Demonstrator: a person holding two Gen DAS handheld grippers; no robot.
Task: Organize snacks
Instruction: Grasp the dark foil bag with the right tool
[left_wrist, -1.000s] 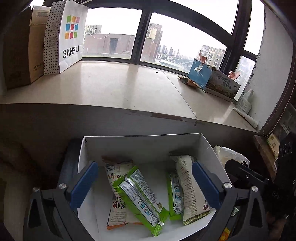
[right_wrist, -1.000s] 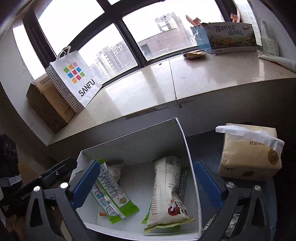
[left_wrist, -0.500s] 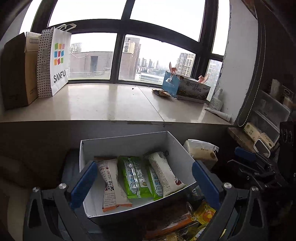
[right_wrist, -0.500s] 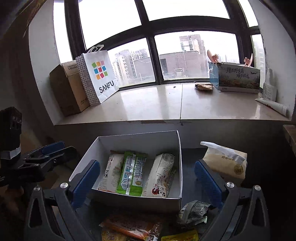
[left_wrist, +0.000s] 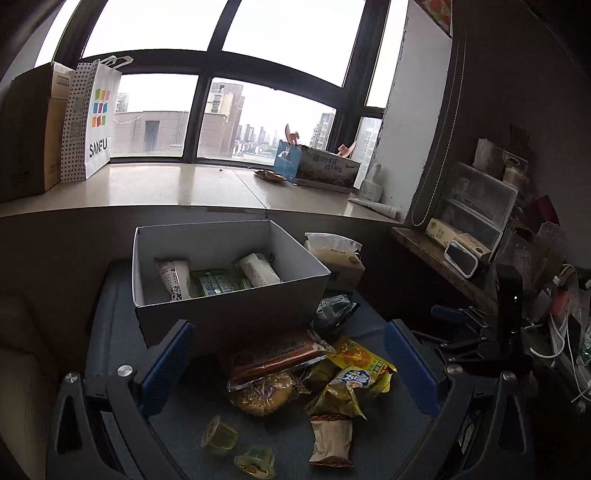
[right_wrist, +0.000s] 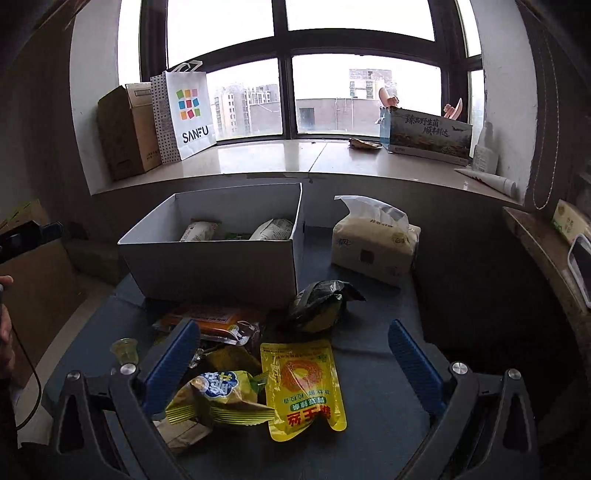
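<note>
A white open box (left_wrist: 229, 310) (right_wrist: 214, 266) stands on the dark blue table and holds several snack packets (left_wrist: 218, 282). Loose snacks lie in front of it: an orange-brown pack (left_wrist: 277, 356) (right_wrist: 218, 321), a yellow pouch (right_wrist: 301, 384) (left_wrist: 360, 356), a yellow bag (right_wrist: 218, 400) (left_wrist: 347, 391), a dark crumpled packet (right_wrist: 321, 301) and jelly cups (left_wrist: 219, 435). My left gripper (left_wrist: 290, 363) is open and empty above the loose snacks. My right gripper (right_wrist: 293, 365) is open and empty above the yellow pouch.
A tissue pack (right_wrist: 373, 240) (left_wrist: 334, 254) sits right of the box. The windowsill behind holds a SANFU bag (right_wrist: 188, 114), a cardboard box (right_wrist: 125, 133) and a printed carton (right_wrist: 428, 134). A cluttered shelf (left_wrist: 476, 236) stands at the right.
Both grippers have pulled back and up from over the box. The loose snacks in front of the box have come into view. Both stay open.
</note>
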